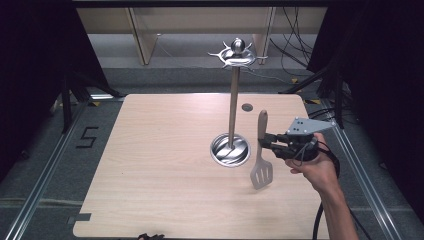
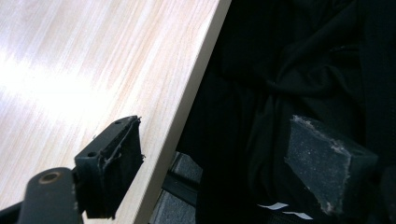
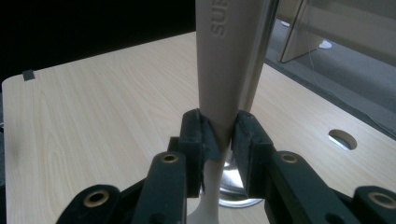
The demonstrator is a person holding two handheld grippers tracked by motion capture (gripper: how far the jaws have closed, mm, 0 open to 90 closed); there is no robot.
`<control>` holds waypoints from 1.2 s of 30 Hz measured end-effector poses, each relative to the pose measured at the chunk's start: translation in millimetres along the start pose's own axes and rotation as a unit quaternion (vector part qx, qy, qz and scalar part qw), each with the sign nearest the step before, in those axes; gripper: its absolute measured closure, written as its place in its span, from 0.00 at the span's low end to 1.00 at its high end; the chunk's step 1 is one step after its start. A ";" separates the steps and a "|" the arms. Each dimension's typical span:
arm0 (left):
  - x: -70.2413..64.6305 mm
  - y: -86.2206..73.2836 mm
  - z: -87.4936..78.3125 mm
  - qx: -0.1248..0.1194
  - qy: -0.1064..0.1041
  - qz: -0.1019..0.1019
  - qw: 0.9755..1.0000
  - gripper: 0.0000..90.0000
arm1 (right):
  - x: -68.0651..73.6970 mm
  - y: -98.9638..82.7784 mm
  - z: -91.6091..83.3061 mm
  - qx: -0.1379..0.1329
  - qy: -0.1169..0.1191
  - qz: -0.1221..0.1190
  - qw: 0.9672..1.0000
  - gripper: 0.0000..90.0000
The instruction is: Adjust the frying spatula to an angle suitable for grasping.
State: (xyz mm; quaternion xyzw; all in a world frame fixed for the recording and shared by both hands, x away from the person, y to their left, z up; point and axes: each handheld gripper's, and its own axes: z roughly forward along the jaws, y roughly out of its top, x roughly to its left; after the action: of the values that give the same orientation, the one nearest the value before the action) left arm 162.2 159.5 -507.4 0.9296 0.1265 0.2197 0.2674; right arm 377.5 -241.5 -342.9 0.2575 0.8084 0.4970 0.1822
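Observation:
My right gripper (image 1: 266,142) is shut on a slotted spatula (image 1: 261,159) and holds it upright in the air, beige handle up, metal blade down, over the right part of the table. In the right gripper view its pads (image 3: 198,135) clamp the narrow neck of the spatula handle (image 3: 222,60). Just to the left stands a utensil stand (image 1: 233,95): a tall pole on a round steel base (image 1: 229,150), with a ring of hooks (image 1: 238,56) at the top. The pole (image 3: 260,51) rises right behind the handle. My left gripper (image 2: 212,168) is open over the table's edge (image 2: 187,102), with dark cloth behind it.
The light wooden table (image 1: 165,165) has a round cable hole (image 1: 246,107) near its far edge. Black curtains hang at both sides. Cables and tripod legs lie on the floor beyond the table's right side.

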 end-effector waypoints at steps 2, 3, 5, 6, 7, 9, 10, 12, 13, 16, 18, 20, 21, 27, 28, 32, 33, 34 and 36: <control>0.0 -0.2 -0.4 0.000 0.006 0.001 1.000 0.19 | -1.3 3.7 -0.2 0.003 0.006 -0.006 1.000 0.83; -0.1 -0.6 -0.2 0.000 0.006 0.000 1.000 0.19 | -0.3 4.7 1.2 -0.007 0.002 -0.001 1.000 0.83; 0.2 -0.6 -0.4 0.002 0.006 -0.001 1.000 0.19 | -2.6 9.1 0.5 -0.004 0.011 -0.012 1.000 0.83; 0.2 -0.6 -0.4 0.002 0.006 -0.001 1.000 0.19 | -2.6 9.1 0.5 -0.004 0.011 -0.012 1.000 0.83; 0.3 -0.5 -0.5 0.002 0.008 0.001 1.000 0.19 | -1.8 12.8 0.3 -0.006 0.008 -0.003 1.000 0.83; 0.1 -0.3 -0.4 0.000 0.006 0.002 1.000 0.19 | -2.1 14.7 1.2 -0.012 0.003 -0.004 1.000 0.83; -0.1 -0.2 -0.2 0.001 0.006 0.001 1.000 0.19 | -2.0 17.0 0.9 -0.011 0.006 -0.001 1.000 0.83; 0.1 -0.1 0.5 0.002 0.001 0.002 1.000 0.19 | -4.7 22.2 0.9 -0.013 0.009 -0.010 1.000 0.83; 0.1 -0.3 0.5 0.002 0.001 0.002 1.000 0.19 | -4.6 27.0 1.0 -0.016 0.013 -0.004 1.000 0.83; -0.1 -0.5 0.6 0.001 0.001 0.000 1.000 0.19 | -3.6 34.1 2.3 -0.023 0.007 -0.005 1.000 0.83; 0.1 -0.3 0.4 0.001 0.001 0.001 1.000 0.19 | -2.8 38.9 3.1 -0.022 0.008 -0.005 1.000 0.83; 0.2 -0.1 0.8 0.001 -0.005 0.003 1.000 0.19 | -3.7 43.1 3.4 -0.026 0.006 -0.016 1.000 0.83; 0.2 -0.1 0.9 0.002 -0.005 0.004 1.000 0.19 | -3.0 44.7 3.2 -0.022 0.010 -0.009 1.000 0.83; -0.4 -0.1 0.9 0.001 -0.002 0.003 1.000 0.19 | -3.3 51.0 4.4 -0.024 0.009 -0.008 1.000 0.83; -0.3 -0.1 0.9 0.001 -0.001 0.002 1.000 0.19 | -3.5 52.5 4.4 -0.025 0.007 -0.008 1.000 0.83; -0.1 -0.1 1.0 0.001 0.000 0.003 1.000 0.19 | -4.3 58.5 5.3 -0.031 0.011 -0.007 0.999 0.83; -0.1 -0.1 1.0 0.002 0.000 0.003 1.000 0.19 | -5.5 60.3 5.0 -0.031 0.006 -0.013 0.999 0.83; -0.1 -0.1 0.9 0.002 0.000 0.003 1.000 0.19 | -6.2 61.7 6.1 -0.037 0.010 -0.013 0.999 0.83; -0.3 -0.1 0.9 0.001 -0.001 0.002 1.000 0.19 | -6.0 64.4 6.1 -0.038 0.005 -0.005 0.999 0.83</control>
State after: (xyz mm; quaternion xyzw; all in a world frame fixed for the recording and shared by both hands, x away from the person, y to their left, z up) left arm 162.4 159.0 -508.2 0.9302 0.1242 0.2195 0.2666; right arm 400.8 -216.7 -287.6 0.2439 0.7913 0.5275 0.1899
